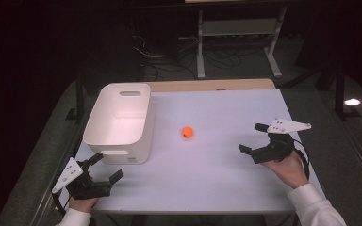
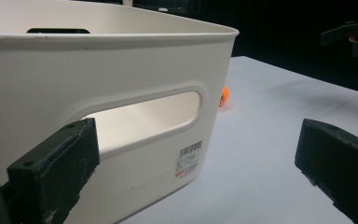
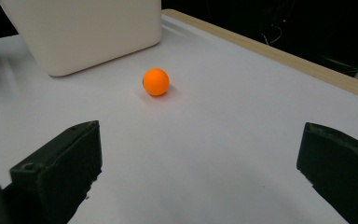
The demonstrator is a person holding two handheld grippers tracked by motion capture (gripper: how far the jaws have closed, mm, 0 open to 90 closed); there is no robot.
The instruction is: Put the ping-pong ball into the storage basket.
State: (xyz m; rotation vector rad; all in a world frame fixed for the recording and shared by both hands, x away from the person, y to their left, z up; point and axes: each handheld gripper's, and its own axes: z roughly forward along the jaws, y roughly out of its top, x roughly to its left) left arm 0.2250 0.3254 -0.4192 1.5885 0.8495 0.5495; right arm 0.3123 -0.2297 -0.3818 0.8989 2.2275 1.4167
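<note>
I see the small orange ball (image 1: 187,132) lying alone on the white tabletop (image 1: 217,165), just right of the cream plastic bin (image 1: 120,123) but not touching it. My right gripper (image 1: 254,138) faces the ball from well off — jaws wide apart, empty. My left gripper (image 1: 106,167) sits at the bin's near corner — jaws likewise apart, holding nothing.

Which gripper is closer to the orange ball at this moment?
Right. The right gripper is open beside the orange ball, facing it across bare table. The left gripper is open at the table's near edge by the white bin, farther away.
</note>
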